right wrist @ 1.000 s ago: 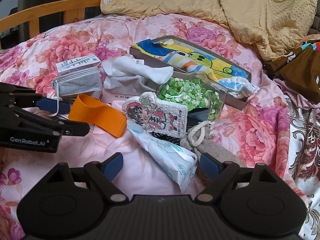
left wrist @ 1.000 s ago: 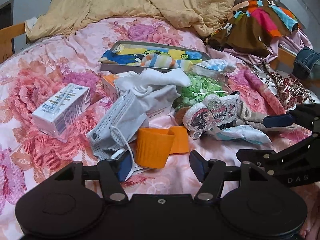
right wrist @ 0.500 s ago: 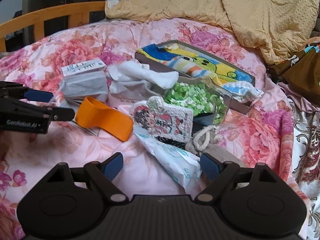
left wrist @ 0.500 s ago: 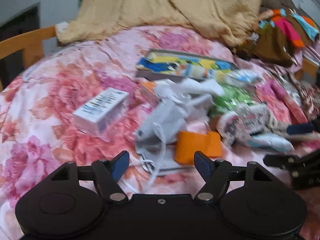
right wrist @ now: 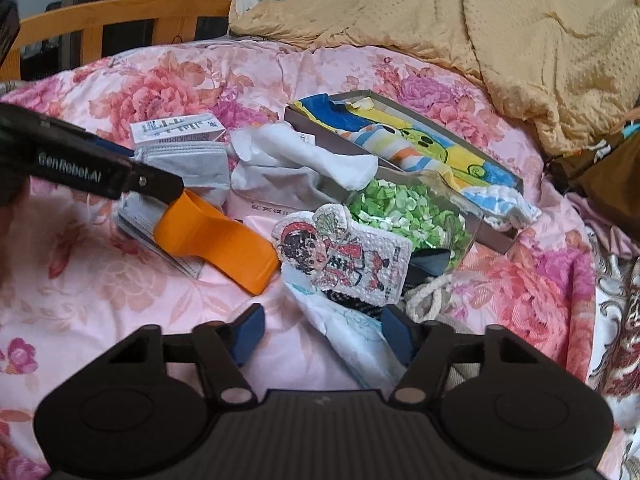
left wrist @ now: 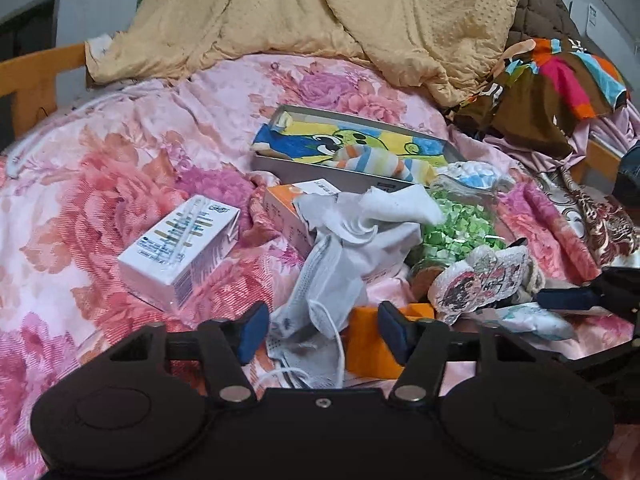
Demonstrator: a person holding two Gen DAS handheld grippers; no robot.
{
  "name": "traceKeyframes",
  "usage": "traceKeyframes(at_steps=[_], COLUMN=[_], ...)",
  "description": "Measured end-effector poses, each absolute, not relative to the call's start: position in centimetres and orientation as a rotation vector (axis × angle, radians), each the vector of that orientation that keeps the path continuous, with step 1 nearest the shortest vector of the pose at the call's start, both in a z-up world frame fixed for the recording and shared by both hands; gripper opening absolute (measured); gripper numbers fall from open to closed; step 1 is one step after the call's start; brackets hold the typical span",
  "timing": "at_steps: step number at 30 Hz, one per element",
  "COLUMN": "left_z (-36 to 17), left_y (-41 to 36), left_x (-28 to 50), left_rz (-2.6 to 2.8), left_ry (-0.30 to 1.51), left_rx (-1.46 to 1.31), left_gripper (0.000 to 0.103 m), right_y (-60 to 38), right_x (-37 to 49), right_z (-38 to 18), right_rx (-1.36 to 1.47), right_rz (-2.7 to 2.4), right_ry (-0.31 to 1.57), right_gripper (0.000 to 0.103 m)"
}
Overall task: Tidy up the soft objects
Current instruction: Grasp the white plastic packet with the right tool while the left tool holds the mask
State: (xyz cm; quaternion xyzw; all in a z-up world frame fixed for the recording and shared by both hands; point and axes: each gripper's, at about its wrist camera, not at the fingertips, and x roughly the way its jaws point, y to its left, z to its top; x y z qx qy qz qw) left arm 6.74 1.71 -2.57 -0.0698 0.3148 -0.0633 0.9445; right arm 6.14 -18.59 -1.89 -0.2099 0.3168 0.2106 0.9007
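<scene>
Soft things lie in a pile on the floral bedspread [left wrist: 100,176]: a grey face mask [left wrist: 320,288], a white cloth [left wrist: 372,216], an orange silicone sleeve [right wrist: 216,240], a cartoon crocheted pouch [right wrist: 344,256] and a pale printed packet [right wrist: 356,332]. My left gripper [left wrist: 320,332] is open, its fingers either side of the mask's lower end. My right gripper [right wrist: 322,334] is open over the printed packet, just below the pouch. The left gripper also shows in the right wrist view [right wrist: 120,172], over the mask and sleeve.
A shallow grey box [left wrist: 352,148] holding colourful cloth lies behind the pile. A bag of green pieces [left wrist: 460,224], a white carton [left wrist: 180,256] and an orange carton [left wrist: 284,204] lie around. A yellow blanket [left wrist: 320,12] and a wooden bed frame [right wrist: 120,20] stand behind.
My left gripper swung left and then came back in over the grey mask, closer to the pile. My right gripper moved forward towards the pouch and the printed packet.
</scene>
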Motion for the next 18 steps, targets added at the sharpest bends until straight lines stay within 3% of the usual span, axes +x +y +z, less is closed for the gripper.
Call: traceKeyframes(at_steps=[3,8,13,18], left_z=[-2.5,-2.3,-2.2,-1.8], left_y=[2.3,3.0,3.0,2.3], left_x=[7.1,7.3,7.7,7.6], left_rz=[-0.148,-0.169,-0.125,-0.110], left_ry=[0.660,0.679,0.717,0.732], left_rx=[-0.188,-0.264,-0.271,-0.263], left_gripper=[0.040,0.036,0.017,0.006], right_y=[-18.2,-18.3,-18.3,-18.2], right_x=[6.3,6.3,6.3,6.2], right_z=[-2.2,-2.2,-2.4,-2.6], right_rx=[-0.450,-0.456,-0.471,-0.491], right_rz=[0.426,0.420,0.409,0.408], right_ry=[0.650,0.651,0.663,0.660], right_gripper=[0.054,0.043,0.031,0.026])
